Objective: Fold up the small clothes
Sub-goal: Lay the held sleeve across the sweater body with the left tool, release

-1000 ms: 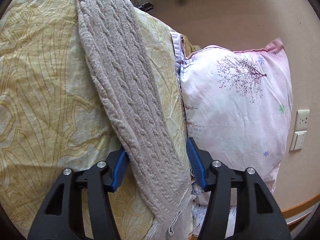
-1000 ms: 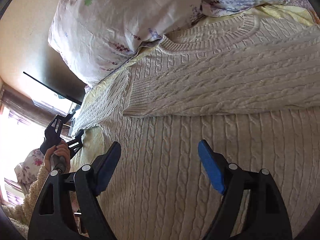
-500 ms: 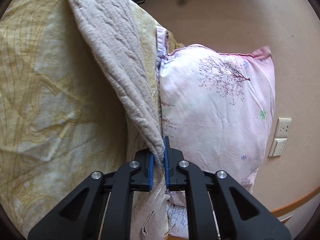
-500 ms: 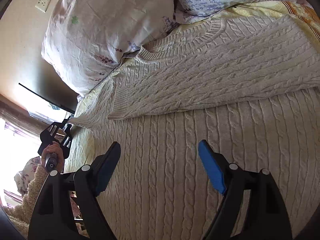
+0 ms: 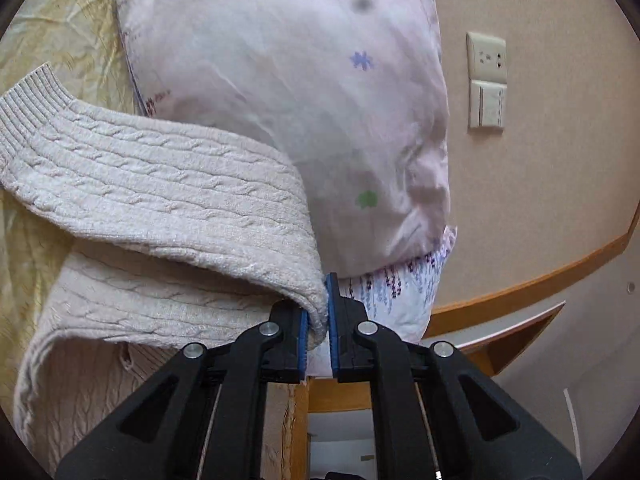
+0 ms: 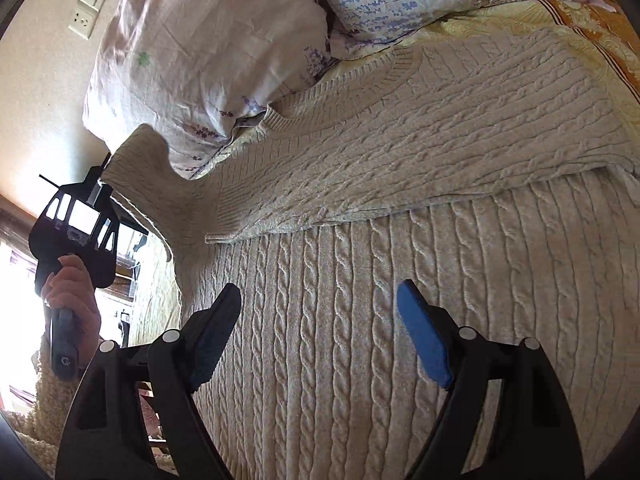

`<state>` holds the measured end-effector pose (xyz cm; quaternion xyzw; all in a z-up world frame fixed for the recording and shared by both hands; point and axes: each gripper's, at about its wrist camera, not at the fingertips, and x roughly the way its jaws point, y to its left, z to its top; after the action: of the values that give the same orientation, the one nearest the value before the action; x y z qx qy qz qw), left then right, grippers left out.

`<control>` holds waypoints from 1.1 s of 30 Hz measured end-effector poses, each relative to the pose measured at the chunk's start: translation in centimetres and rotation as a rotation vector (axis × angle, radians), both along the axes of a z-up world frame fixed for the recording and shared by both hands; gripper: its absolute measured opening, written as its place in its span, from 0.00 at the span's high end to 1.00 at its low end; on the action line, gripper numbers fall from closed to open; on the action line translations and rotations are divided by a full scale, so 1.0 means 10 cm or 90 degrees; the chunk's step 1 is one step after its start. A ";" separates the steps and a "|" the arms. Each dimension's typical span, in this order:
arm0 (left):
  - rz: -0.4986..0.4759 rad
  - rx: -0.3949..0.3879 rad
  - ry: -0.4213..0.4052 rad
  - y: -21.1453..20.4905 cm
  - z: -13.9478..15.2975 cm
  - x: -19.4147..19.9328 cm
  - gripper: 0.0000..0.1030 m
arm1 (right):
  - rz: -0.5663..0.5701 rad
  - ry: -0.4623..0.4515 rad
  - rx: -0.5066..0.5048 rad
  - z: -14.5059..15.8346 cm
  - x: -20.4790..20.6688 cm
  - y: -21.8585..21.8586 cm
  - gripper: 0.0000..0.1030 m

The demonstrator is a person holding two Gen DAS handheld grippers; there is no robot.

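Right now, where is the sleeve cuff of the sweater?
In the left wrist view, the ribbed cuff hangs at the far left, beside the pink pillow, above the yellow bedsheet.

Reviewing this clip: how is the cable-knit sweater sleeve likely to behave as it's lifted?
Probably floppy: the sleeve droops in a curve from the left gripper, which is shut on it. Its thick knit suggests some weight, so it may sag. The textured yarn likely resists slipping.

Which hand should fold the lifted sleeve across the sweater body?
Left. Its tongs are already shut on the sleeve; the right tongs hang open over the sweater body.
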<state>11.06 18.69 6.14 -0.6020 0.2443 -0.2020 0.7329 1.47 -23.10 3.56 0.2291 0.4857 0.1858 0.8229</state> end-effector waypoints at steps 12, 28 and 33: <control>-0.042 0.126 0.157 -0.93 -0.79 -0.08 0.65 | -0.086 0.021 0.001 0.00 -0.16 -0.58 0.21; 0.169 -0.043 0.205 0.31 -0.87 -0.21 0.63 | -0.075 0.024 0.010 -0.03 -0.18 -0.60 0.21; 0.141 -0.035 0.163 0.22 -0.74 -0.12 0.91 | -0.085 0.023 0.014 -0.03 -0.22 -0.71 0.21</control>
<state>9.84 20.94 -1.23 -0.6660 0.2620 -0.0482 0.6967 -0.77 -30.24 3.27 0.2733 0.4821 0.1315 0.8220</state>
